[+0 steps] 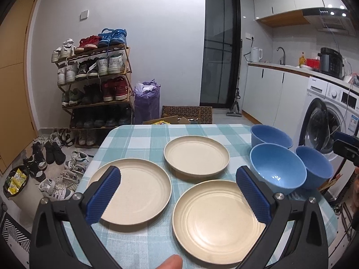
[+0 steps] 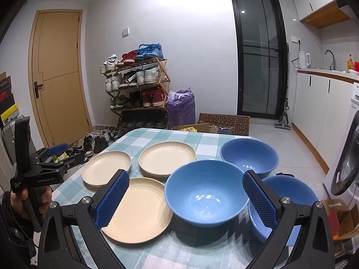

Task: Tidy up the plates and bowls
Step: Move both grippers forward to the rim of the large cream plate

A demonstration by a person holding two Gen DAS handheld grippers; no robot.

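Cream plates point(image 1: 132, 190); blue bowls point(image 2: 206, 192); teal-white checked tablecloth point(image 1: 143, 139); blue ribbed pads point(image 2: 112, 199).

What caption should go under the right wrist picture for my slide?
Open right gripper hovers over three blue bowls beside three cream plates on a checked tablecloth.

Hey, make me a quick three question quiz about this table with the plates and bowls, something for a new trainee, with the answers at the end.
1. How many beige plates lie on the checked tablecloth?
2. True or false: the blue bowls are stacked inside one another.
3. Multiple choice: the left claw is A) shut on a plate, B) open above the plates, C) shut on a bowl.

Key
1. Three: near plate, left plate, far plate.
2. False. The near bowl, far bowl and right bowl stand separately.
3. B. The right claw is open too.
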